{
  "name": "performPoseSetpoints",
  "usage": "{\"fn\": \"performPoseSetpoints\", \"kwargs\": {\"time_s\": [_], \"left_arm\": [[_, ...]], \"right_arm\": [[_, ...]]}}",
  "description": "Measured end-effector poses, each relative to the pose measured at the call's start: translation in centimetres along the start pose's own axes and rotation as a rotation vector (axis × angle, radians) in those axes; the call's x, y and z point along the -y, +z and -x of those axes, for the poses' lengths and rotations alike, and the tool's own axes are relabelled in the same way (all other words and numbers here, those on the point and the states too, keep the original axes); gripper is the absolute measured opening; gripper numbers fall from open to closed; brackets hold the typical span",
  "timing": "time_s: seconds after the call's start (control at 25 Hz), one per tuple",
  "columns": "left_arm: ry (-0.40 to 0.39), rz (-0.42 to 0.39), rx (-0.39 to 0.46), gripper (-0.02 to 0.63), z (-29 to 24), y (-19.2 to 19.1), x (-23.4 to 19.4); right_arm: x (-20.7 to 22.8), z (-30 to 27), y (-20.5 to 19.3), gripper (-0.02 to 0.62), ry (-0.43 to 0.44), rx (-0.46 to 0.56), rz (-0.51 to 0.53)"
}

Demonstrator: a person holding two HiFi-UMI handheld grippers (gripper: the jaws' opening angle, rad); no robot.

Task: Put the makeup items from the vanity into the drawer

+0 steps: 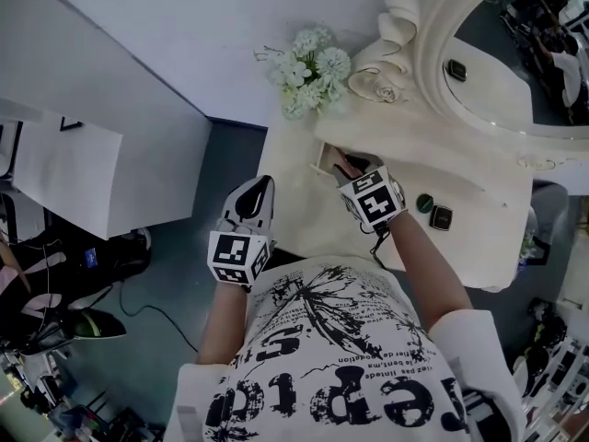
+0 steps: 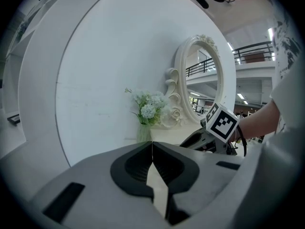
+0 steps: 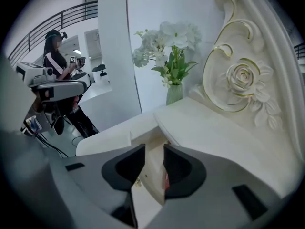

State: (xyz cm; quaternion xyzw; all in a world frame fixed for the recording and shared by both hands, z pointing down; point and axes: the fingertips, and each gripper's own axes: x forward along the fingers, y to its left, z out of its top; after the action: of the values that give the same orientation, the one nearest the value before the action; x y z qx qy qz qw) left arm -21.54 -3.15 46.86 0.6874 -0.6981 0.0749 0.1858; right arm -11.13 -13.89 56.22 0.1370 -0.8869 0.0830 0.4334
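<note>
Rising straight off the drawer (image 1: 322, 160) seemed best for the narrowly parted right gripper (image 3: 154, 151); the left gripper (image 2: 152, 147) nearby was closed.

Cream carved vanity table (image 1: 465, 178) bears white flowers (image 1: 311, 70) in a vase, round dark-green compact (image 1: 424, 203) just beside square black compact (image 1: 442, 217).
</note>
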Motion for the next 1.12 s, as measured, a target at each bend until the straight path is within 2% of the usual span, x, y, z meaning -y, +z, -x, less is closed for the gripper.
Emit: {"fn": "performPoseSetpoints", "kwargs": {"time_s": [0.12, 0.36, 0.6, 0.76, 0.92, 1.12], "left_arm": [[-0.025, -0.006, 0.0, 0.021, -0.6, 0.3, 0.7], [-0.148, -0.051, 0.001, 0.021, -3.6, 1.4, 4.1], [-0.295, -0.106, -0.016, 0.02, -6.8, 2.2, 9.1], [-0.373, -0.135, -0.042, 0.021, -8.2, 1.8, 12.3], [-0.415, -0.152, -0.073, 0.021, -9.0, 1.2, 14.4], [-0.437, -0.157, -0.091, 0.021, -9.7, 0.8, 16.1]], "right_arm": [[0.7, 1.5, -0.3, 0.124, -0.026, 0.029, -0.035], [4.5, 5.7, -3.4, 0.124, -0.15, 0.063, -0.159], [8.7, 9.6, -9.8, 0.124, -0.289, 0.052, -0.329], [10.8, 11.5, -15.4, 0.127, -0.379, 0.005, -0.432], [11.8, 11.7, -20.1, 0.144, -0.392, -0.059, -0.524], [12.5, 10.7, -23.1, 0.158, -0.371, -0.115, -0.572]]}}
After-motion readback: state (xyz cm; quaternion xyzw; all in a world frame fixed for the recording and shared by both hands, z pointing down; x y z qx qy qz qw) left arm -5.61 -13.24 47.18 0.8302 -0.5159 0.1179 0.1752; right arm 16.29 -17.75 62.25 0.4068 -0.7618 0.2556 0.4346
